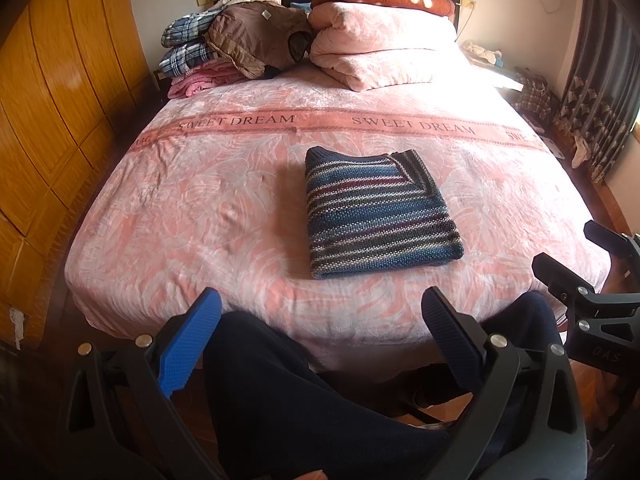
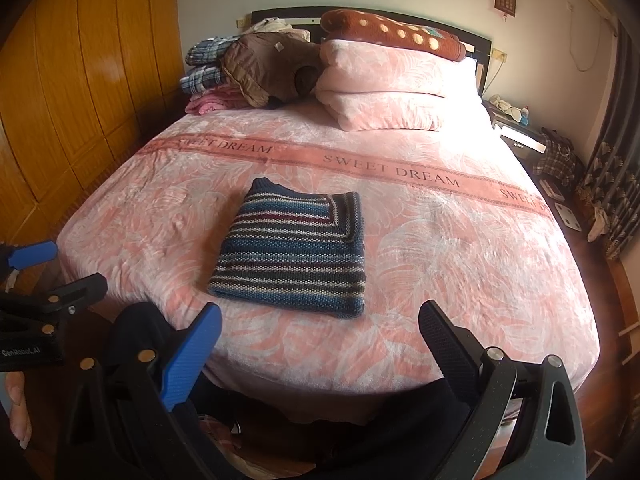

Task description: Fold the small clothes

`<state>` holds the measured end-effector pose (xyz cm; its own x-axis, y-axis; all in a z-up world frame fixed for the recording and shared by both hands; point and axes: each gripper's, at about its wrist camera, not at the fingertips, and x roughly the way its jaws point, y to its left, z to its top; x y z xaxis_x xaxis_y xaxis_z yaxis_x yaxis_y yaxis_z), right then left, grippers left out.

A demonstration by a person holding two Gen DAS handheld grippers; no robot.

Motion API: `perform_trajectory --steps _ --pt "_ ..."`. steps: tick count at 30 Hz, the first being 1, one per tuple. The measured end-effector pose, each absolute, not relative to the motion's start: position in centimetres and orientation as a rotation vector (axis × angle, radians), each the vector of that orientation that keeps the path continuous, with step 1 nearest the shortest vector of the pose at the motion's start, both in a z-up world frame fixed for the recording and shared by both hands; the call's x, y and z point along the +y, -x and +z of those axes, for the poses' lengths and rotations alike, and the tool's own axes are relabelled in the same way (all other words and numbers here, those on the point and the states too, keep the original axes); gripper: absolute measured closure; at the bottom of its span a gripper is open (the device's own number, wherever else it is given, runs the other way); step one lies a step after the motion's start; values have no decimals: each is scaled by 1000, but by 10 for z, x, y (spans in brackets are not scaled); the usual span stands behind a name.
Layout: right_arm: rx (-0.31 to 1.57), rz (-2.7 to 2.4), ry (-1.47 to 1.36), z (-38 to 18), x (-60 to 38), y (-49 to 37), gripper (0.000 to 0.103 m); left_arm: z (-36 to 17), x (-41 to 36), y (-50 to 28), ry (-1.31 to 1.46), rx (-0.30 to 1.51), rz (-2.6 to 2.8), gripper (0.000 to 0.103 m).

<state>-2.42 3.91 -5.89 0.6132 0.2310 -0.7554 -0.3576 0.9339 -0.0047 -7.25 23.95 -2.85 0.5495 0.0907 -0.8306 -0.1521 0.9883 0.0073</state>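
Bedroom, pink bed (image 1: 200, 208). Striped knit sweater (image 1: 376, 212) folded square, near foot edge, centre. Soft, thick, limp, light; likely grips well. Pinch folded near corners. Left gripper (image 1: 320, 320), right gripper (image 2: 320, 332): both spread, empty.

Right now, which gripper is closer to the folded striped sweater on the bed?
Hard to call. The left gripper and right gripper both hang open off the bed's foot edge, short of the striped sweater, neither touching it.
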Motion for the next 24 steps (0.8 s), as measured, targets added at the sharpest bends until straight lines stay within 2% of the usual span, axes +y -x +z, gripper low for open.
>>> perform_trajectory --steps 24 --pt "851 344 166 -58 42 24 4 -31 238 76 68 980 140 3"
